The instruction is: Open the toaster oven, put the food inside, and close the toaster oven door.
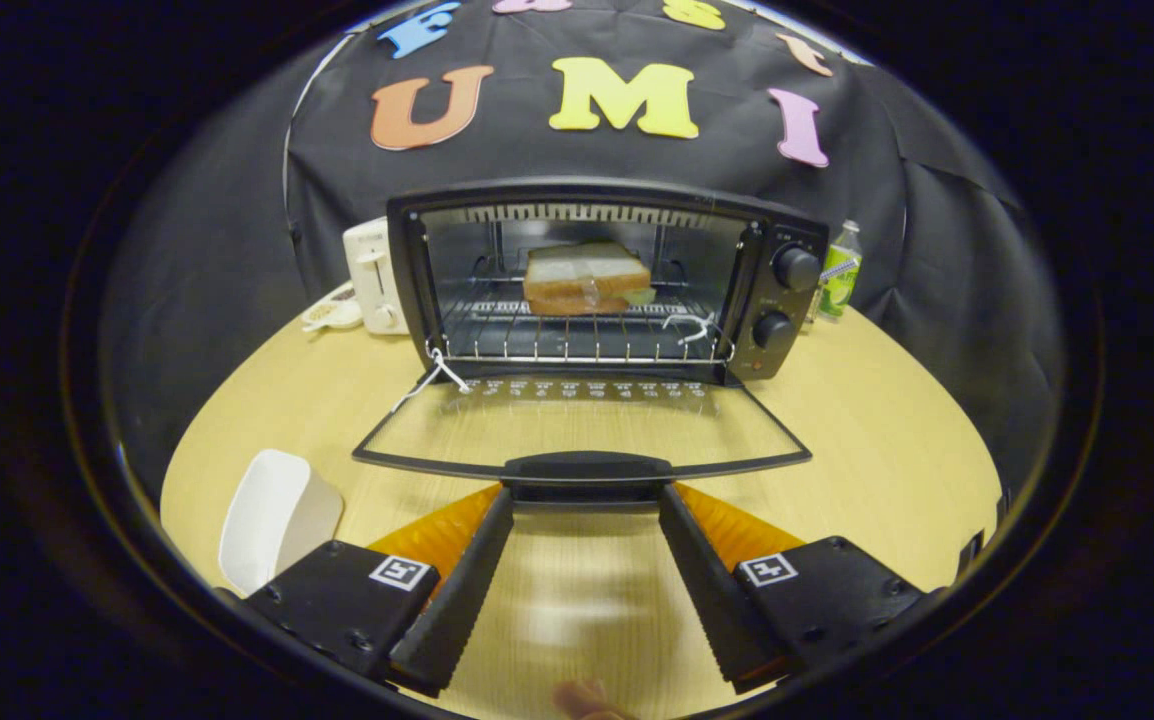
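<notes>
Fingers of the gripper spread wide, holding nothing, tips at either end of the black handle on the lowered glass door of the black toaster oven. Sandwich of toasted bread slices already sits on the wire rack inside, well beyond the fingers. Step in hand, as judged: closing the door. Get under the handle from below, lift in an arc about the hinge, push until flush; avoid shoving the oven back across the pale wooden table. White tray lies beside the left finger, clear of the swing.
</notes>
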Demonstrator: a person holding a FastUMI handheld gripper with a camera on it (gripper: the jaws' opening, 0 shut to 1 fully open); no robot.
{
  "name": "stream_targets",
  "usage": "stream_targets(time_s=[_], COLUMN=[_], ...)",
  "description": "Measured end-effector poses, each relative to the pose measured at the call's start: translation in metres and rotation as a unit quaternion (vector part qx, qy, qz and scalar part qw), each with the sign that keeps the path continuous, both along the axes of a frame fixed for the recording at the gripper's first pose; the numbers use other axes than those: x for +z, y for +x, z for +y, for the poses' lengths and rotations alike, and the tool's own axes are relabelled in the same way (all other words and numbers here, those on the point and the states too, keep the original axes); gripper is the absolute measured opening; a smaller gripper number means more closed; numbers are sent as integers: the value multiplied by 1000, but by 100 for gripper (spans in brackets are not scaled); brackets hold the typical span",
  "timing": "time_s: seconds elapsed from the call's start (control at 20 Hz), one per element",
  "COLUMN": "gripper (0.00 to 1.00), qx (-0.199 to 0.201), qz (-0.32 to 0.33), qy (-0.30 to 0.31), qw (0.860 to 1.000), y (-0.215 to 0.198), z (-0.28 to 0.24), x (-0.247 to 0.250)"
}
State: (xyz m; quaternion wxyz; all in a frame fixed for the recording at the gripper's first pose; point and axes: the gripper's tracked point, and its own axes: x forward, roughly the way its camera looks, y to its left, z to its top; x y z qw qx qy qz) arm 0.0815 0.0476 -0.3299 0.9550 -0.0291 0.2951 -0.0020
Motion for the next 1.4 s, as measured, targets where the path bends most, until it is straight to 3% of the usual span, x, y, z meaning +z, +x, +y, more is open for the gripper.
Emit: stream_targets(time_s=[0.85,1.0,1.4], gripper=[97,98,98], qx=[27,30,40], qz=[-175,-182,-209], qy=[39,55,26], qw=[984,981,977], y=[28,18,-19], z=[9,8,6], x=[82,90,154])
